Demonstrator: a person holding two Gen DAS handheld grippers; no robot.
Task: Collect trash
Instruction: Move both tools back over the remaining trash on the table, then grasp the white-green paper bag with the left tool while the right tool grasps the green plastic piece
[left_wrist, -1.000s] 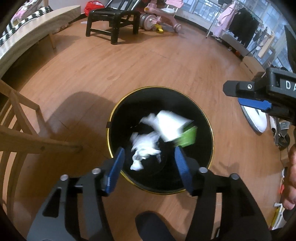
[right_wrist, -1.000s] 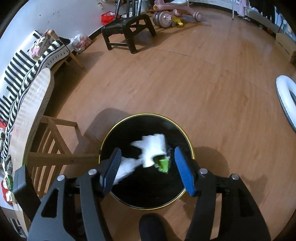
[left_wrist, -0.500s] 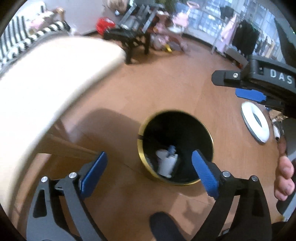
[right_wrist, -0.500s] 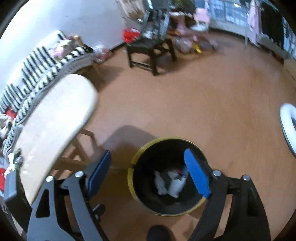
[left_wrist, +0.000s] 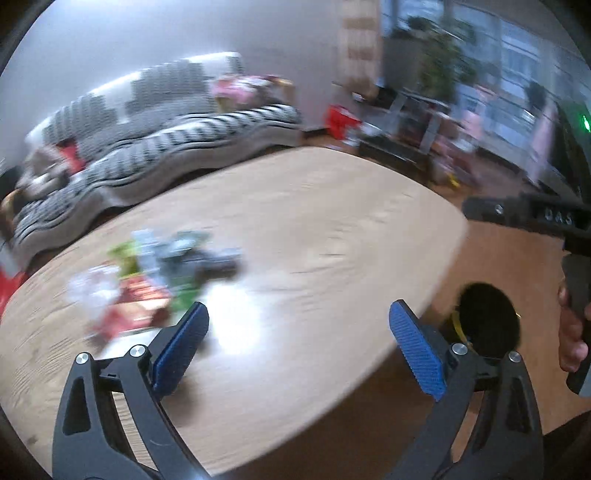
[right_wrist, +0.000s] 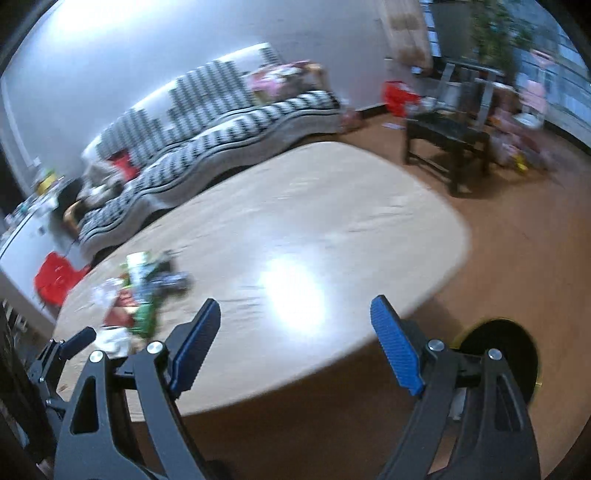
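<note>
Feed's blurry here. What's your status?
Both jaws open, empty. Trash pile waiting on table. Bin on floor, right. Nothing blocking.

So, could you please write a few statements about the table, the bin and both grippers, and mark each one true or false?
1. The left gripper is open with nothing between its fingers. True.
2. The right gripper is clamped on a tissue. False: it is open and holds nothing.
3. The pile of trash lies on the wooden table. True.
4. The black bin stands on the table. False: it stands on the floor beside the table.
5. A striped sofa stands beyond the table. True.
</note>
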